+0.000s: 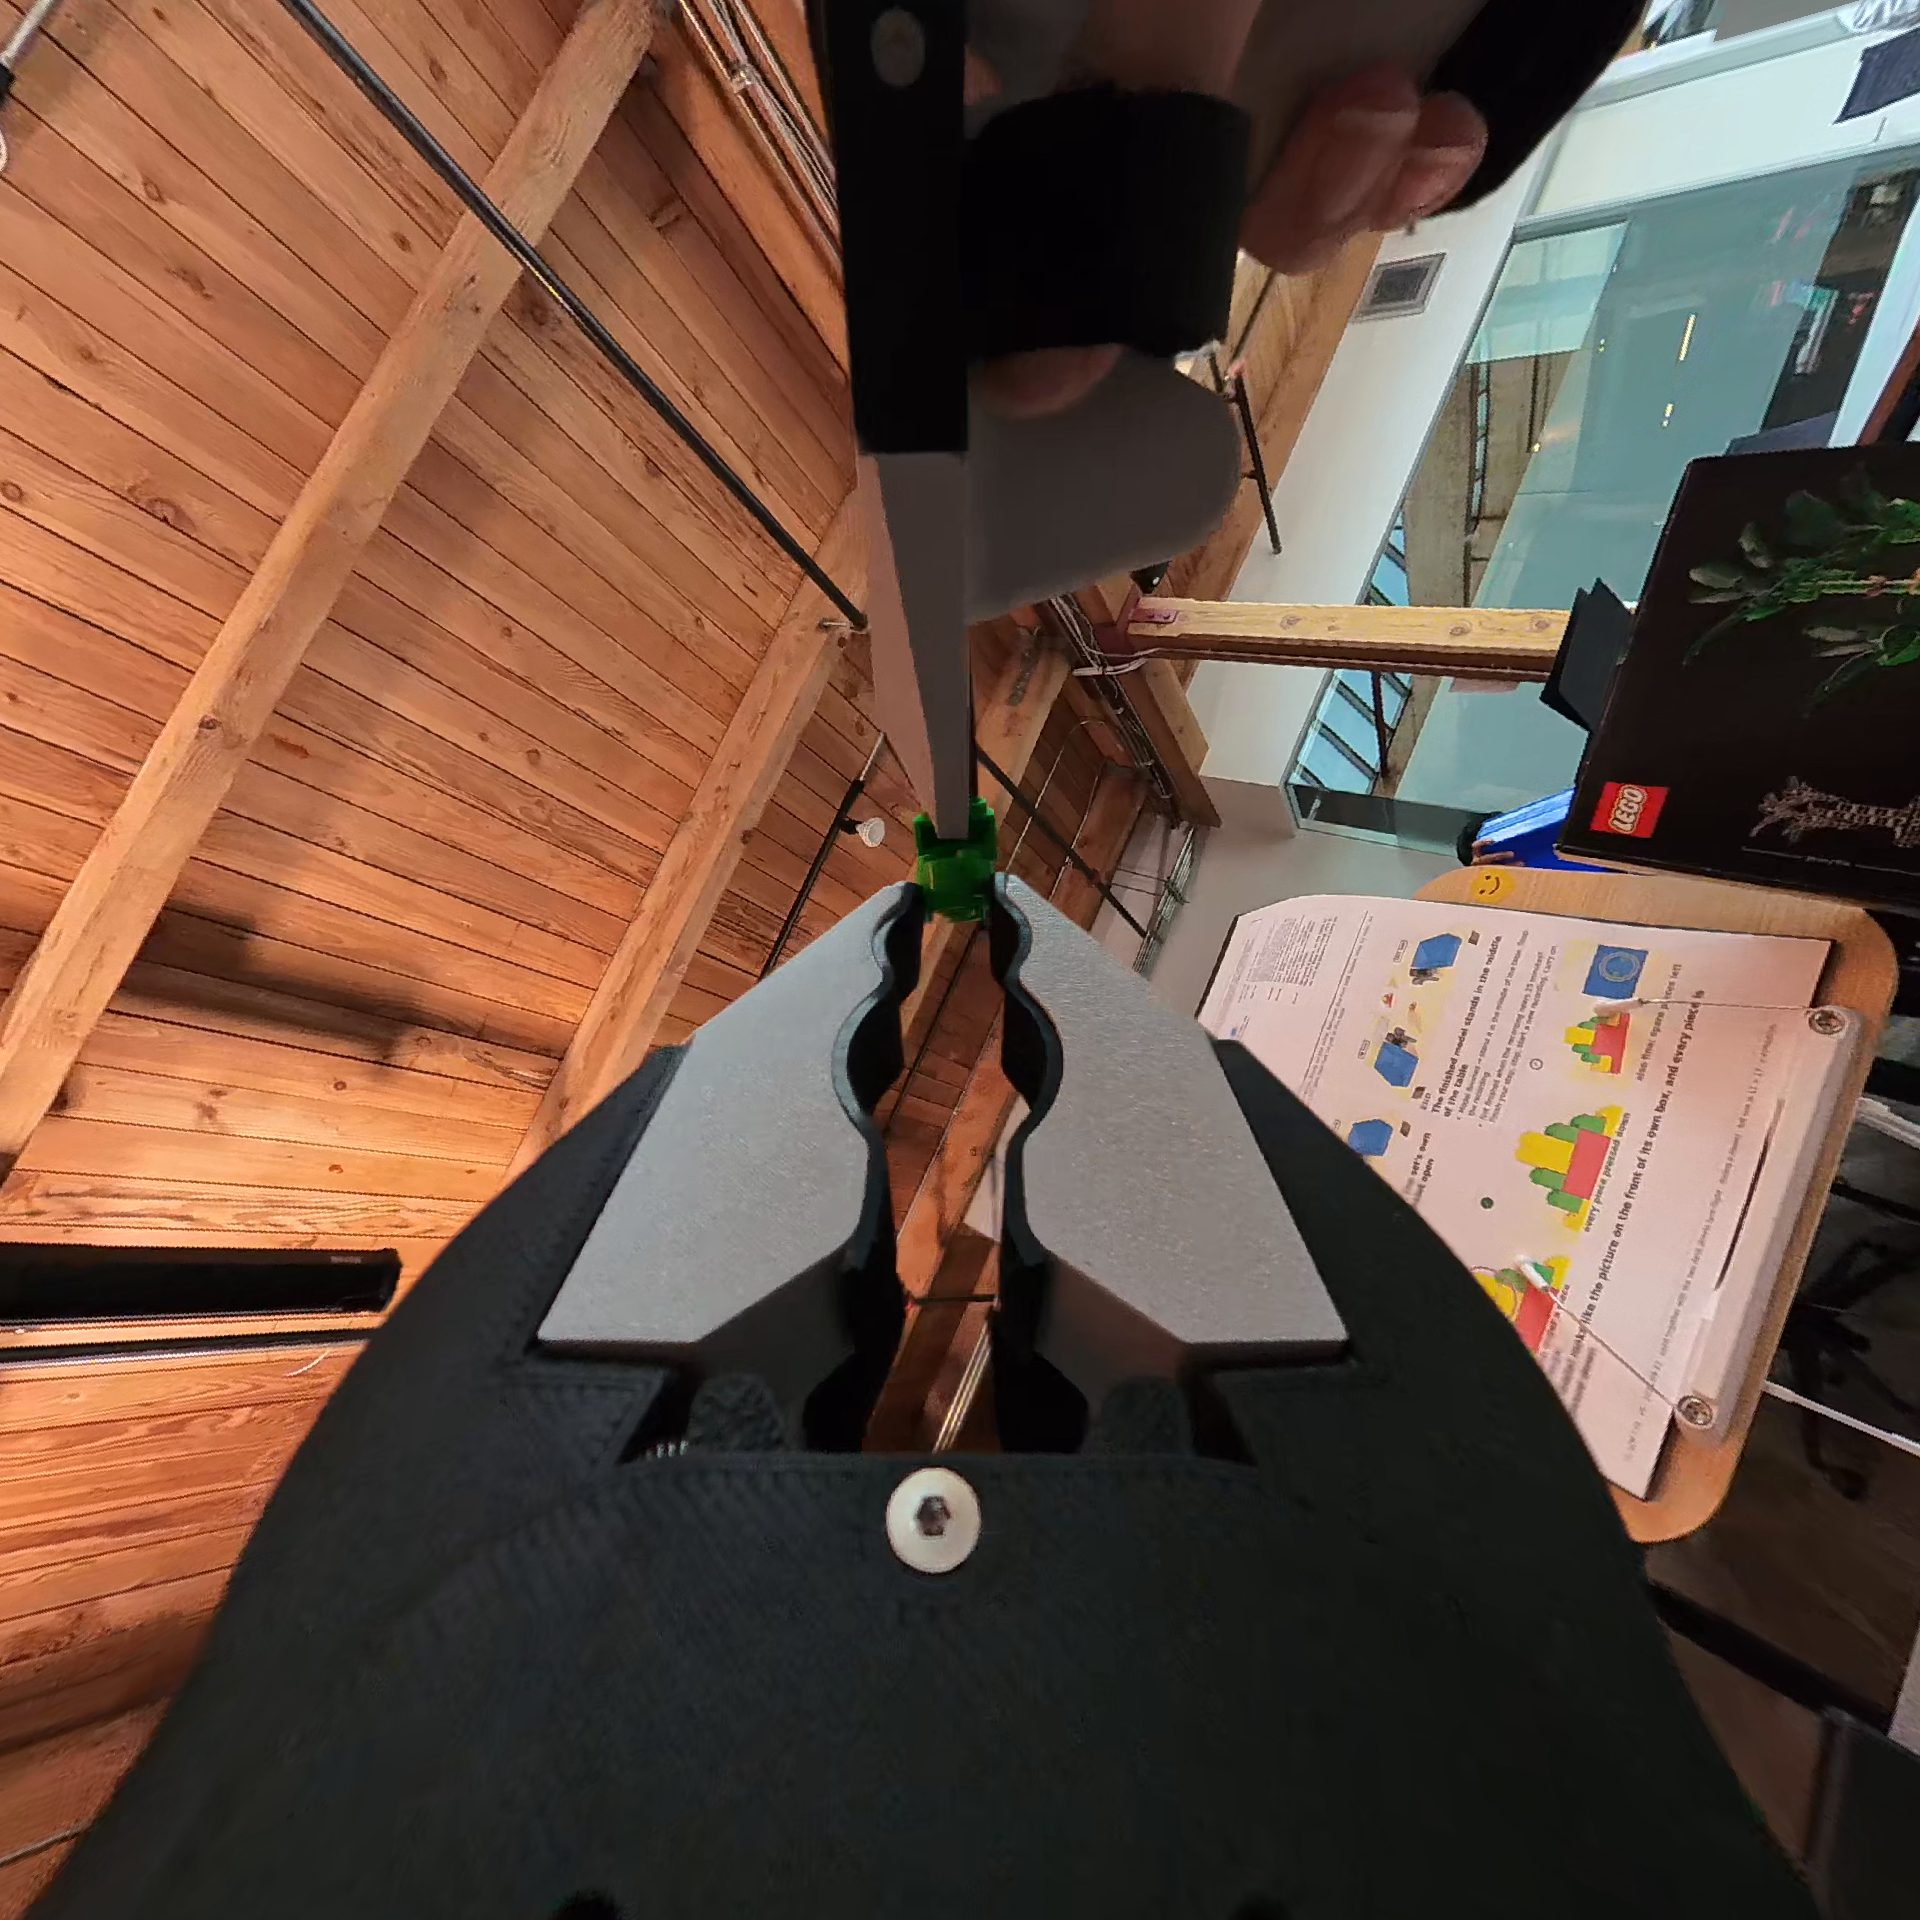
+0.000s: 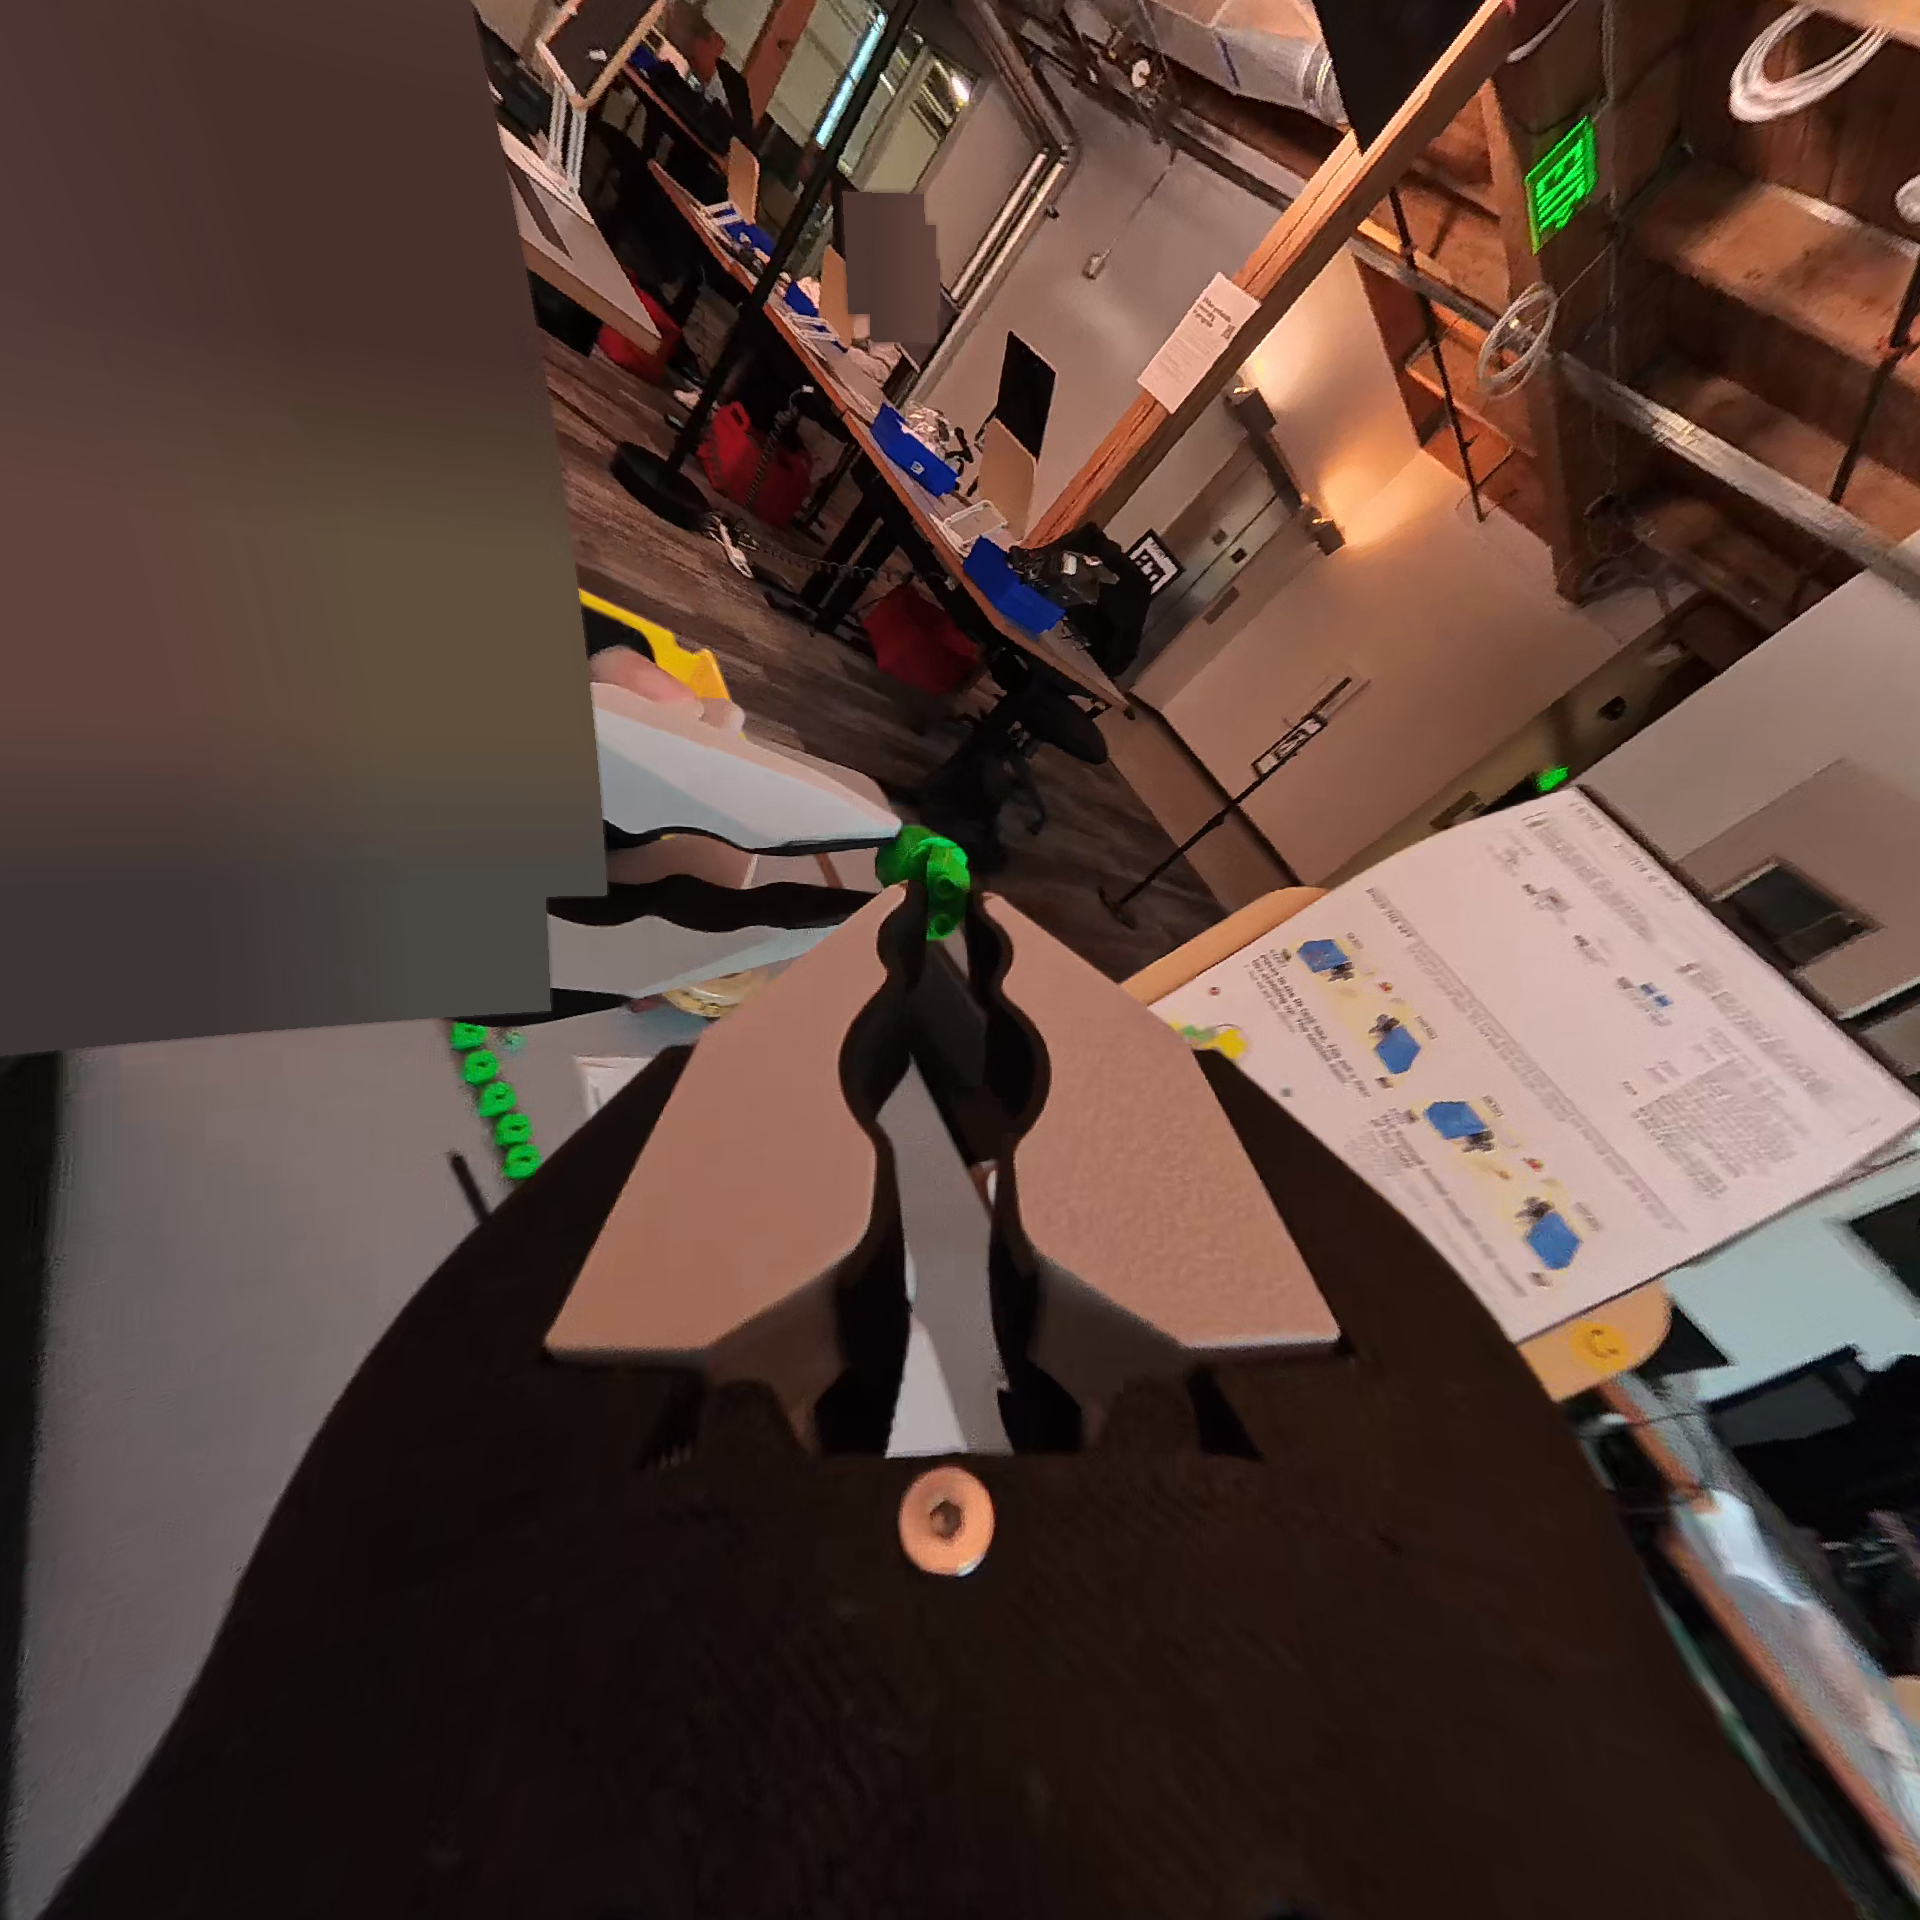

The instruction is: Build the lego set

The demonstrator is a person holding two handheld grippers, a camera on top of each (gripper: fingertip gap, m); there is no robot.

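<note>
Grippers at the centre of both views, raised well above the desk (image 2: 260, 1299). Left gripper (image 1: 956, 894) with fingers drawn almost together, nipping a small green lego piece (image 1: 954, 873) at the very tips. Right gripper (image 2: 940, 904) likewise nearly closed, gripping the same green cluster (image 2: 925, 873) and entering the left wrist view from the top edge. Probably two parts being mated; impossible to tell where one ends and the other begins.

To do this well: line up studs and sockets squarely before pressing, push straight along the joint rather than at a slant, keep both pinches firm but shallow so that nothing twists out, and ease off one side only once seated.

Black lego box (image 1: 1766, 665) at right of the left wrist view, standing shut side on; contents hidden. Instruction sheet (image 1: 1507, 1122) clipped to a wooden board below it. Blue bins (image 2: 914, 457) on far desks in the upper middle of the right wrist view; contents too small to make out. Row of loose green pieces (image 2: 494, 1101) lying on the desk at left, in no container.
</note>
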